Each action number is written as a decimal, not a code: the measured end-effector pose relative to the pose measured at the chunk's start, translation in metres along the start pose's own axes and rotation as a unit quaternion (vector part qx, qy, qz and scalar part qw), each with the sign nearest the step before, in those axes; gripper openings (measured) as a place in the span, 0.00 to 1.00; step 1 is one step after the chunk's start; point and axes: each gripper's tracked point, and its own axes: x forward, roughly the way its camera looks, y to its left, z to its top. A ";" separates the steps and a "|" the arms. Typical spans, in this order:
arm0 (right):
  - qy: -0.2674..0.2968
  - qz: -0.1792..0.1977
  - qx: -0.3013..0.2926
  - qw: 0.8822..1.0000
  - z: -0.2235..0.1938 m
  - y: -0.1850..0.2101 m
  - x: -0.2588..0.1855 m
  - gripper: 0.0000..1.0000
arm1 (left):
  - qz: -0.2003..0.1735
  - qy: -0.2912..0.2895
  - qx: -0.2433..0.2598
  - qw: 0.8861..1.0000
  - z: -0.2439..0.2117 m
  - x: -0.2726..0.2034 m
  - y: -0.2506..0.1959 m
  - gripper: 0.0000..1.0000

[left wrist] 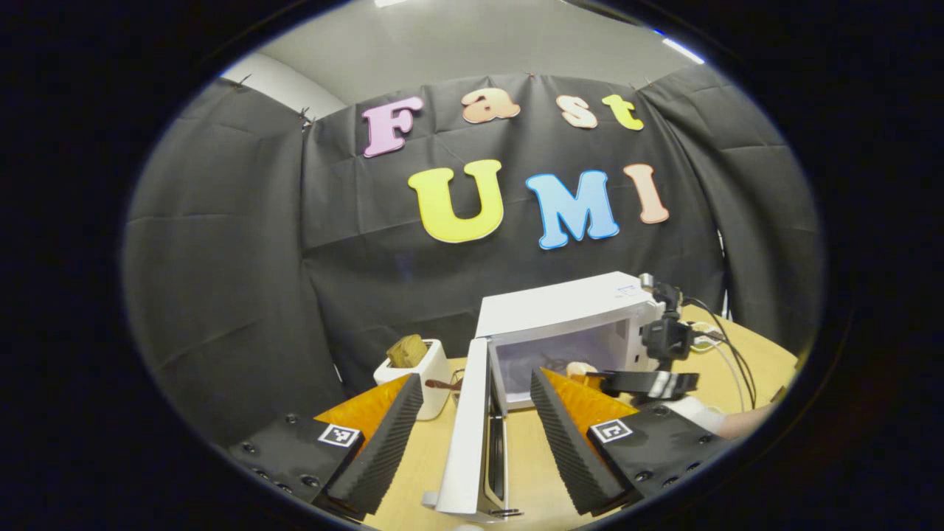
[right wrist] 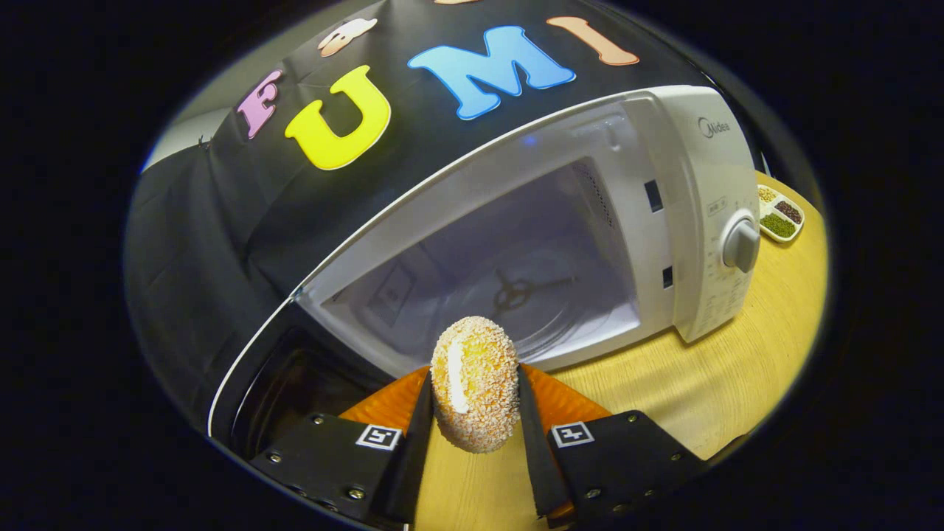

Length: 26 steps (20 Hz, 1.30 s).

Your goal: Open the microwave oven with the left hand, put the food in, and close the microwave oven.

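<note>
Between the ridged black fingers of the right gripper point(right wrist: 472, 413) sits a round golden bun crusted with pale crumbs point(right wrist: 474, 393), both pads clamped on its sides, just in front of the white microwave oven point(right wrist: 693, 221) whose cavity stands open on the pale wooden table point(right wrist: 708, 383). The left gripper point(left wrist: 476, 435) has its jaws spread wide, straddling the edge of the swung-out white microwave door point(left wrist: 466, 435) without touching it. A small white toaster holding a brown slice point(left wrist: 417, 372) stands left of the door.
</note>
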 end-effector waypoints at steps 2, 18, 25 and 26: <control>-0.037 -0.017 0.006 0.999 0.013 0.003 0.019 0.59 | -0.001 -0.003 0.006 1.000 -0.001 0.000 -0.001 0.98; -0.079 -0.159 -0.075 0.981 0.006 -0.044 0.067 0.94 | 0.019 -0.007 0.044 0.999 -0.001 -0.023 0.016 0.99; -0.109 -0.101 -0.112 0.983 0.056 -0.017 -0.015 0.98 | 0.042 -0.032 0.029 0.998 0.005 -0.035 0.042 0.98; -0.123 -0.089 -0.126 0.980 0.069 -0.009 -0.033 0.98 | 0.047 -0.034 0.028 0.998 0.007 -0.037 0.044 0.95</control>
